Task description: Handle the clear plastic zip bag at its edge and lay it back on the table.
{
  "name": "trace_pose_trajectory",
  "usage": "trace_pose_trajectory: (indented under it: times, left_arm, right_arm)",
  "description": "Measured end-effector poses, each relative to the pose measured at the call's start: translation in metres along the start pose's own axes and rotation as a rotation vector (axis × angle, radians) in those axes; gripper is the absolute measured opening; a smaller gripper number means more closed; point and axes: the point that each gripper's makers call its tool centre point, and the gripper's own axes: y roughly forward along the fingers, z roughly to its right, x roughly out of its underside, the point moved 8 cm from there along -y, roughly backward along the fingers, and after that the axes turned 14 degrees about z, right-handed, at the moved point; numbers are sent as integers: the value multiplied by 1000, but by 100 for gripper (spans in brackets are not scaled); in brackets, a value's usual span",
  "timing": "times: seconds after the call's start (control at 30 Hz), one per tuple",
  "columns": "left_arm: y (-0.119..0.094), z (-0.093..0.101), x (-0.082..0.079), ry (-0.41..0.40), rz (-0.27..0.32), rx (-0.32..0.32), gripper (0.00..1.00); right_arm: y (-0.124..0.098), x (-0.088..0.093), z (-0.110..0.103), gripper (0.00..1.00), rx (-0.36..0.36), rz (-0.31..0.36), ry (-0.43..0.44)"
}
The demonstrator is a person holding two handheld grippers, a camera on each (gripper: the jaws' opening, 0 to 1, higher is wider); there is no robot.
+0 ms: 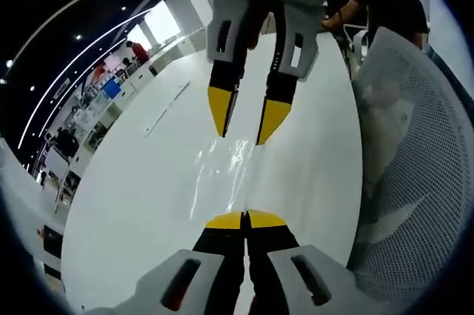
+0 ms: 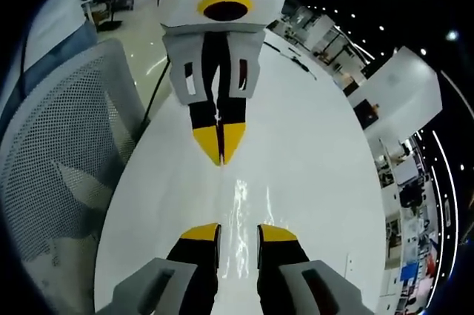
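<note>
The clear, crinkled plastic zip bag [image 1: 222, 170] gleamed with bright, wet-looking glints. Under it the long white table [image 1: 133, 196] looked smooth and faintly glossy. The white chair back [image 2: 55, 152] beside the table was open, matt mesh.

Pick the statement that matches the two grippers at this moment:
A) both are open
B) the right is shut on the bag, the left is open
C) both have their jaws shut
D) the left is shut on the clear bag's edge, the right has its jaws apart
D: the left gripper has its yellow tips pressed together at the edge of the clear plastic zip bag, while the right gripper shows a gap between its tips above the white table.
</note>
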Motion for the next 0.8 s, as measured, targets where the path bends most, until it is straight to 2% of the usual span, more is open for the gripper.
trace_pose_trajectory:
  times: [0.47, 0.8]
  left_arm:
    - [1, 1, -2, 3, 8, 2, 0]
    - [2, 3, -4, 5, 19, 10, 0]
  right_arm:
    - [7, 9, -9, 16, -41, -21, 19]
    - [12, 17, -12, 5, -41, -40, 48]
